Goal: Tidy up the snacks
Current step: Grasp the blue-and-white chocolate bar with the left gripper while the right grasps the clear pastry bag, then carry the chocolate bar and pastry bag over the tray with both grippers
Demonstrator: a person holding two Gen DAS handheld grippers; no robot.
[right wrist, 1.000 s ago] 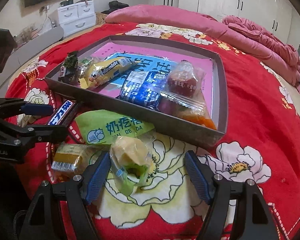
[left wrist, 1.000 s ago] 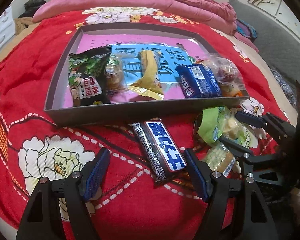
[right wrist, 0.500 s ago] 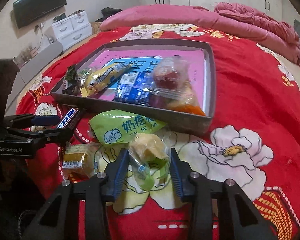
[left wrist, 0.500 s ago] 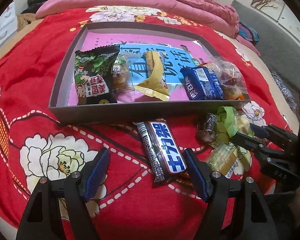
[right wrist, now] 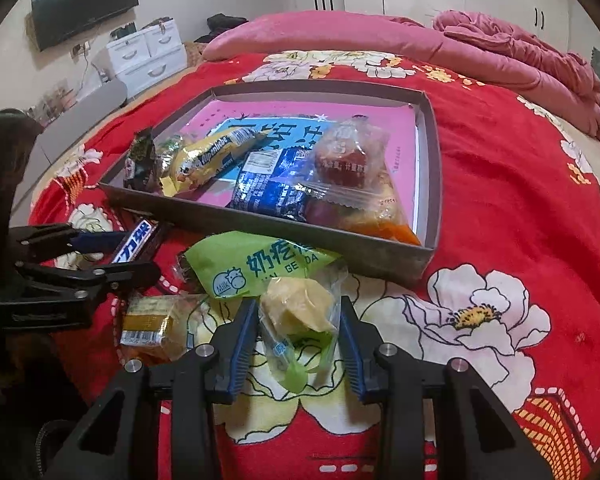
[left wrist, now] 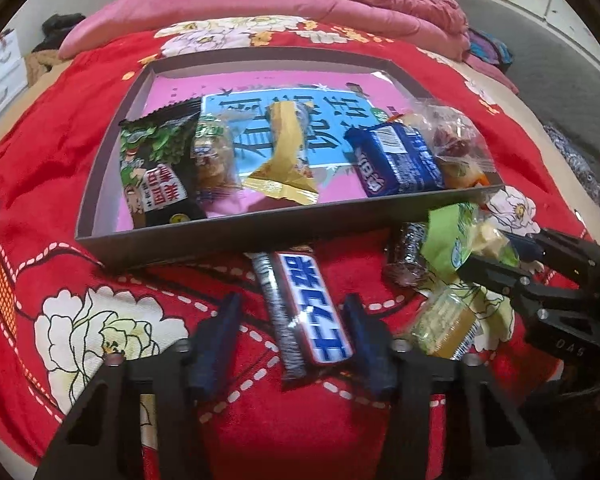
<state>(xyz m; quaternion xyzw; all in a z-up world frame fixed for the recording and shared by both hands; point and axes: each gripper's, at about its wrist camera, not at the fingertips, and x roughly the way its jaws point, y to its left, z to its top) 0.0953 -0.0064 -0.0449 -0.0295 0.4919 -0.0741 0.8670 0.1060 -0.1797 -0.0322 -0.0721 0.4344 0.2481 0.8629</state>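
A: The right wrist view shows the right gripper (right wrist: 298, 332) closed on a clear packet (right wrist: 300, 320) of yellow snack, near the grey tray's (right wrist: 260, 220) front wall.

B: The left wrist view shows the left gripper (left wrist: 292, 328) closing; the blue-labelled bar (left wrist: 304, 312) lies between its pads, the left pad apart.

A: The tray holds a green-black packet (left wrist: 156, 172), a gold one (left wrist: 288, 160), a blue one (left wrist: 396, 160).

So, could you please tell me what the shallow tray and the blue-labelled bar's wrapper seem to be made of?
Tray: probably grey cardboard; thin, straight, matt walls with folded corners.
Bar's wrapper: apparently glossy plastic film or foil; shiny print and a crimped, silvery seam along its side.
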